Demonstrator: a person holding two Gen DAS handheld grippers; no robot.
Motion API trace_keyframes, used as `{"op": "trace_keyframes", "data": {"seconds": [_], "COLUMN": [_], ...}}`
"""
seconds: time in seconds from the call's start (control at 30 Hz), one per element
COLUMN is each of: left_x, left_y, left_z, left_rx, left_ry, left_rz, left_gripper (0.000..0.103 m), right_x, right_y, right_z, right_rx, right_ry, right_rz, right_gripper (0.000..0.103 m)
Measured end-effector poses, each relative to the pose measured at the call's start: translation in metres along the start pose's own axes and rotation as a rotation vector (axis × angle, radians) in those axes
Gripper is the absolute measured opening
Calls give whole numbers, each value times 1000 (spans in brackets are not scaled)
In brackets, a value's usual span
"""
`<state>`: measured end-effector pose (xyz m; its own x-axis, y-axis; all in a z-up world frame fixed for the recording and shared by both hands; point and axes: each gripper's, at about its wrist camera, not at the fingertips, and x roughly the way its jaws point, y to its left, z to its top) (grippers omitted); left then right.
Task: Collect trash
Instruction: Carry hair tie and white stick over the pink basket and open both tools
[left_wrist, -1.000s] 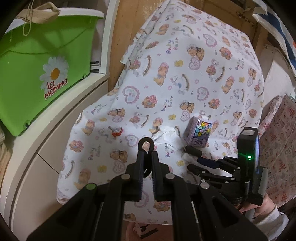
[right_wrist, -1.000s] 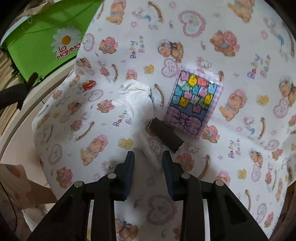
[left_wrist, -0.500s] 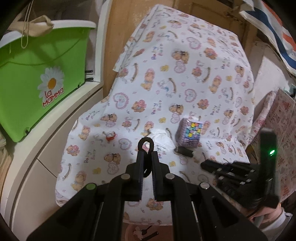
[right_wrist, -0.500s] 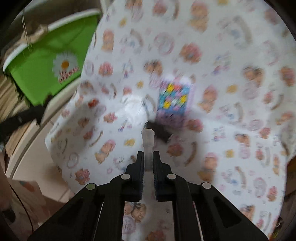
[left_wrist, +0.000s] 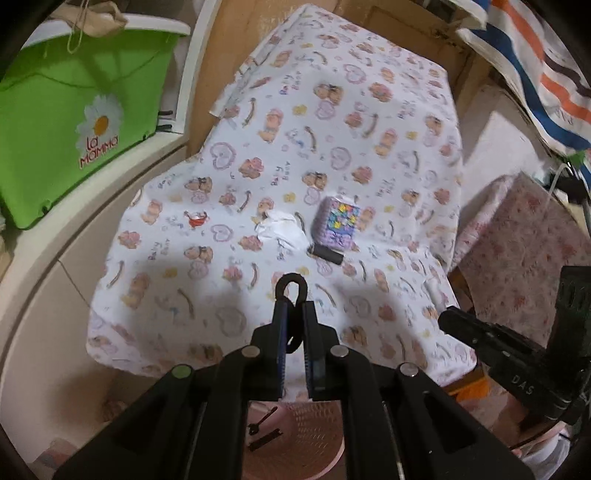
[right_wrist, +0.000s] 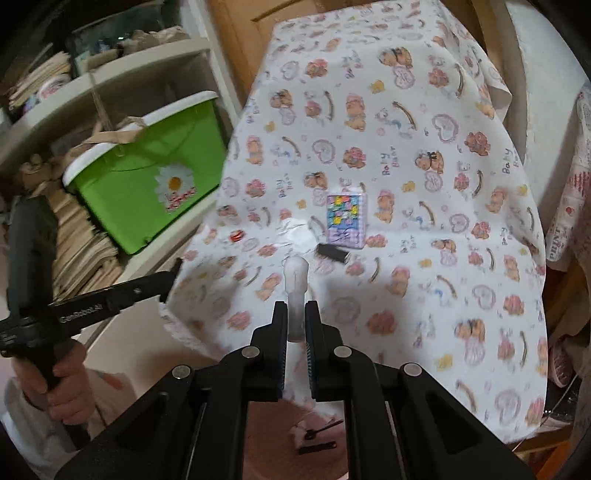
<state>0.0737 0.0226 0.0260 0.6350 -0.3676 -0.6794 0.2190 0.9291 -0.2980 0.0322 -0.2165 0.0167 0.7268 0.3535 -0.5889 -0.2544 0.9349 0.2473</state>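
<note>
My left gripper (left_wrist: 294, 308) is shut on a thin black loop (left_wrist: 291, 286) that sticks out past its tips. My right gripper (right_wrist: 295, 307) is shut on a small translucent plastic piece (right_wrist: 295, 280). Both hang in front of the near edge of a table under a bear-print cloth (left_wrist: 369, 129). On the cloth lie a crumpled white tissue (left_wrist: 282, 230), a colourful little packet (left_wrist: 338, 223), a dark short cylinder (left_wrist: 327, 253) and a small red item (left_wrist: 195, 219). Below the grippers stands a pink basket (left_wrist: 317, 435) with dark bits in it.
A green bin with a daisy label (left_wrist: 74, 122) sits on a white shelf to the left. A floral-covered surface (left_wrist: 517, 251) and a striped cloth (left_wrist: 535, 74) are on the right. A hand (right_wrist: 55, 384) holds the left gripper's handle.
The right gripper has shut on the translucent piece and pulled up and back from the cloth. The left gripper, still holding the loop, has also drawn back from the table.
</note>
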Motion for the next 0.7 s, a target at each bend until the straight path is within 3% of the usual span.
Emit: {"op": "trace_keyframes", "data": {"seconds": [0.13, 0.27, 0.37, 0.43, 0.5, 0.7], "left_x": [-6, -3, -3, 2, 19, 53], "left_y": [-9, 0, -5, -9, -12, -13], "left_z": [-24, -36, -44, -50, -62, -90], "left_rx": [68, 8, 28, 40, 59, 58], "left_ry": [47, 129, 173, 223, 323, 454], "left_rz": [96, 12, -31, -38, -5, 2], "left_gripper": [7, 7, 7, 7, 7, 7], "right_x": [-18, -20, -14, -6, 6, 49], "right_y": [9, 16, 23, 24, 25, 16], "right_z": [-16, -31, -44, -52, -62, -95], "right_rx": [21, 28, 6, 6, -5, 33], "right_ry": [-2, 48, 114, 159, 209, 391], "right_rz": [65, 99, 84, 82, 72, 60], "right_gripper": [10, 10, 10, 10, 10, 10]}}
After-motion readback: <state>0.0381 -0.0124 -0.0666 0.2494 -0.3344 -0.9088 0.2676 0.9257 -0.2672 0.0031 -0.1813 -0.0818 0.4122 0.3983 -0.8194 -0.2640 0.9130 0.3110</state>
